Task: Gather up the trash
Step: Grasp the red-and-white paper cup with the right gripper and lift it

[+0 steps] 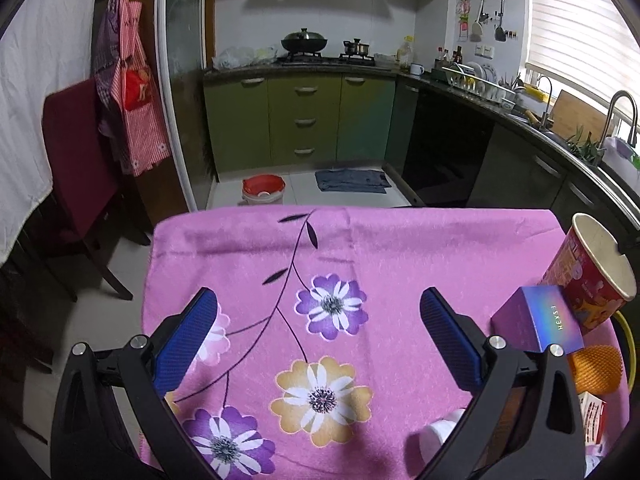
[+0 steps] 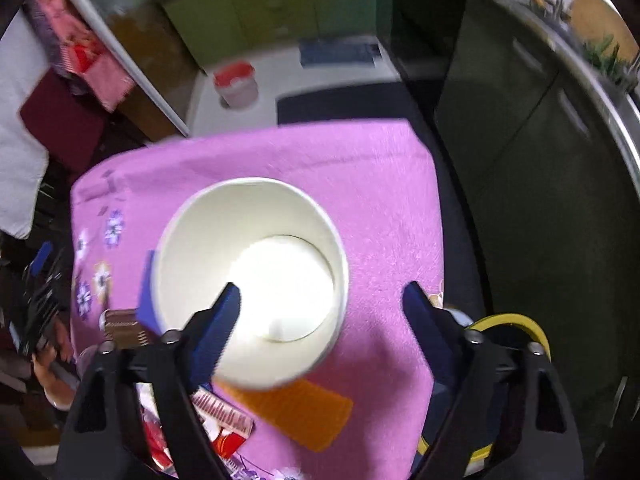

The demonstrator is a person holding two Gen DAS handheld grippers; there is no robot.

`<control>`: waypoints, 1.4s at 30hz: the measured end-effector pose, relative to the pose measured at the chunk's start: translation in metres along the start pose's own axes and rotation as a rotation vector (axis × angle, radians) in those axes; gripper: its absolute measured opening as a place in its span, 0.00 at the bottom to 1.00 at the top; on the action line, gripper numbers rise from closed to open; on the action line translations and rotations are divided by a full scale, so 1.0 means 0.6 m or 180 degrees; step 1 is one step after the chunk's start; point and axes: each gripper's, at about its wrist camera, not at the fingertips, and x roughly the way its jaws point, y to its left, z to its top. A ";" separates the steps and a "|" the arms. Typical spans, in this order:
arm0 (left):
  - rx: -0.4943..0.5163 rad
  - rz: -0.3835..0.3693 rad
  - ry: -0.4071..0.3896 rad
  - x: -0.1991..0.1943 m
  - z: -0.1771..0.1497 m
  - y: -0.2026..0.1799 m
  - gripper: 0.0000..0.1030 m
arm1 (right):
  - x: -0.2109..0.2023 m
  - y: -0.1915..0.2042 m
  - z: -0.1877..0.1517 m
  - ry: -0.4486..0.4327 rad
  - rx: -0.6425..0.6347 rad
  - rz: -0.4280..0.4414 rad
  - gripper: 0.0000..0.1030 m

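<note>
Overhead, right gripper (image 2: 320,292) spread wide, one finger dipping inside paper cup (image 2: 248,280) at 9 o'clock, nothing pinched. Left gripper (image 1: 318,300) spread over floral cloth (image 1: 400,248); purple box (image 1: 536,322) at 3 o'clock.

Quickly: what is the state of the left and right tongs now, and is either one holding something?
Left tongs: open, holding nothing, above the pink flowered cloth.
Right tongs: open, one finger inside the white-lined paper cup, not gripping it.
</note>
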 end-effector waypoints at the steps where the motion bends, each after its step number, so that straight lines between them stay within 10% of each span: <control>1: 0.0006 0.0000 0.0027 0.004 -0.001 0.001 0.94 | 0.010 -0.006 0.005 0.0054 0.0019 -0.0008 0.66; 16: -0.0020 -0.0059 0.0098 0.012 -0.013 0.005 0.94 | 0.100 -0.016 0.021 0.0597 0.0090 -0.0119 0.06; 28: 0.0000 -0.0103 0.0068 0.002 -0.016 -0.002 0.94 | 0.028 -0.065 0.016 0.0254 0.0296 0.0127 0.04; 35: 0.0039 -0.0163 0.0117 0.003 -0.019 -0.014 0.94 | -0.090 -0.249 -0.085 -0.0027 0.0854 -0.0059 0.04; 42: 0.0067 -0.0171 0.0111 0.002 -0.020 -0.022 0.94 | -0.021 -0.429 -0.237 0.0188 0.1548 -0.0262 0.04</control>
